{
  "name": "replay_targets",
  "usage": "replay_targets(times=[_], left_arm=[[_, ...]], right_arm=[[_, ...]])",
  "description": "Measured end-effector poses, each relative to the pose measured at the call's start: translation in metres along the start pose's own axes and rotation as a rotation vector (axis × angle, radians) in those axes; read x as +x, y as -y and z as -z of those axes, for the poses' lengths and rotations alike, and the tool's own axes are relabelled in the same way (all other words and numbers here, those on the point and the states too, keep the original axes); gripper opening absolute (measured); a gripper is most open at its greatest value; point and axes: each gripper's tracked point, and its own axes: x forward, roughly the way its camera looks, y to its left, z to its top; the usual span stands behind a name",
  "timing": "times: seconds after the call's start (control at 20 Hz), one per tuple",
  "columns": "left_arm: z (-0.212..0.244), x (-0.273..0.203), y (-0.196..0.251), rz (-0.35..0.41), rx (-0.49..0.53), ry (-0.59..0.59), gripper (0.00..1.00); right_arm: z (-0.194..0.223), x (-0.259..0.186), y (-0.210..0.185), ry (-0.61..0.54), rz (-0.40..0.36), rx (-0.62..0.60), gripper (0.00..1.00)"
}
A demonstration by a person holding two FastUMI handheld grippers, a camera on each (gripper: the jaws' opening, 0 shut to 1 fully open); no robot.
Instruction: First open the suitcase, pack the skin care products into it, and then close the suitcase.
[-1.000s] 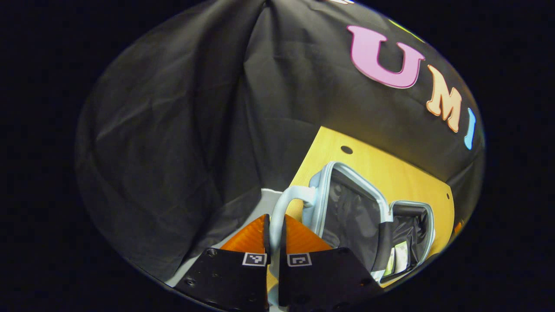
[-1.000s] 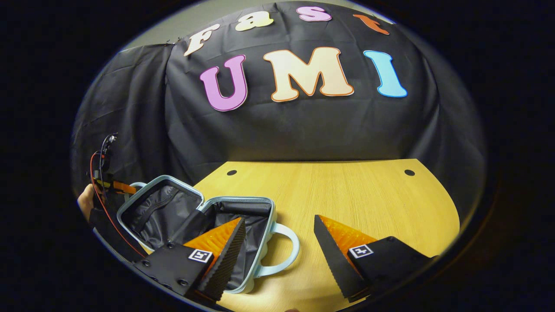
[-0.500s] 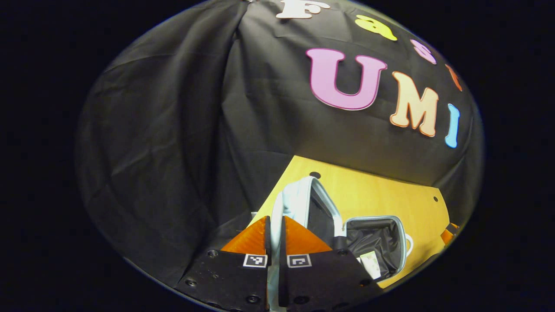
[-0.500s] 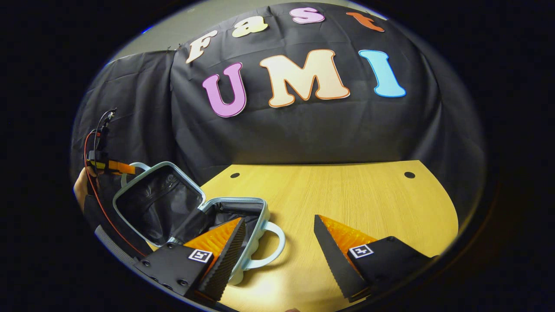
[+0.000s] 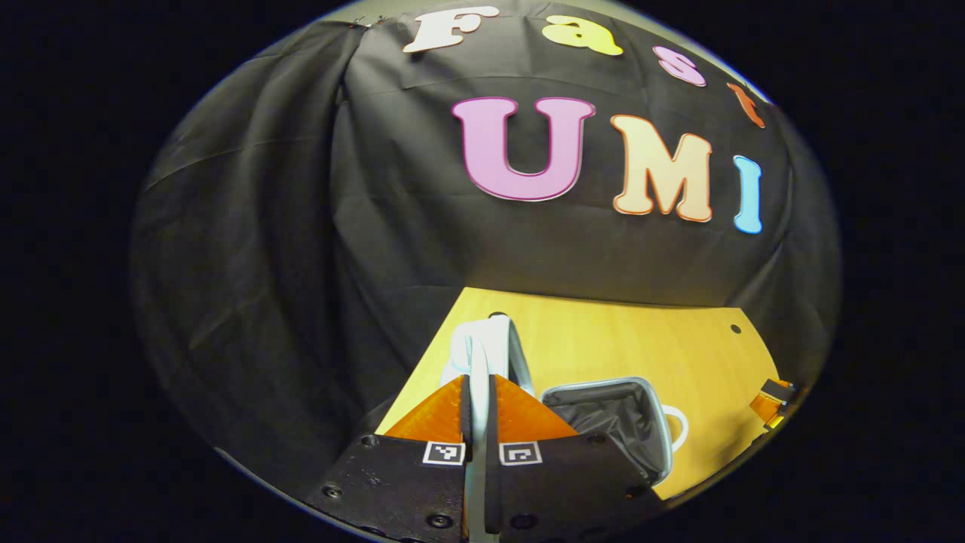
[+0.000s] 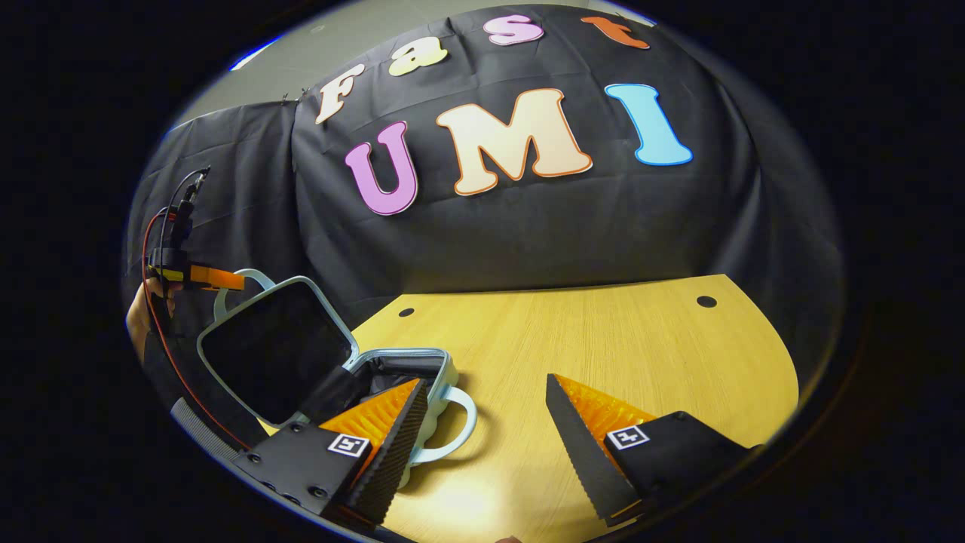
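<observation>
A small pale-blue suitcase stands open at the table's left end. My left gripper [image 5: 478,381] is shut on the lid's handle [image 5: 476,354] and holds the lid [image 6: 271,354] raised, tilted over the base [image 6: 403,368]. In the left gripper view the lid [image 5: 503,351] is edge-on and the base's black lining [image 5: 611,415] lies to its right. In the right gripper view the left gripper [image 6: 202,277] and the hand [image 6: 139,320] holding it are at the far left. My right gripper [image 6: 484,385] hangs open over the table beside the base's handle [image 6: 456,430]. The base's contents are hidden.
The wooden table [image 6: 603,339] stretches right of the suitcase, with small holes [image 6: 706,301] near its back edge. Black cloth wall stands close behind and to the left. The right gripper [image 5: 773,398] peeks in at the right edge of the left gripper view.
My left gripper has swung the lid up by its handle, from lying open to tilted over the base. The right gripper has hardly moved.
</observation>
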Motion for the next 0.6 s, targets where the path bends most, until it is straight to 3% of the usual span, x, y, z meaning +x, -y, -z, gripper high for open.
replay_targets(times=[0.3,0.6], left_arm=[[-0.004,-0.003,0.082,0.139,-0.011,0.028,0.02],[0.004,-0.003,0.132,0.221,-0.044,0.018,0.02]], right_arm=[[-0.005,-0.011,0.025,0.008,0.005,0.01,0.98],[-0.01,-0.021,0.049,0.008,0.014,0.008,0.98]])
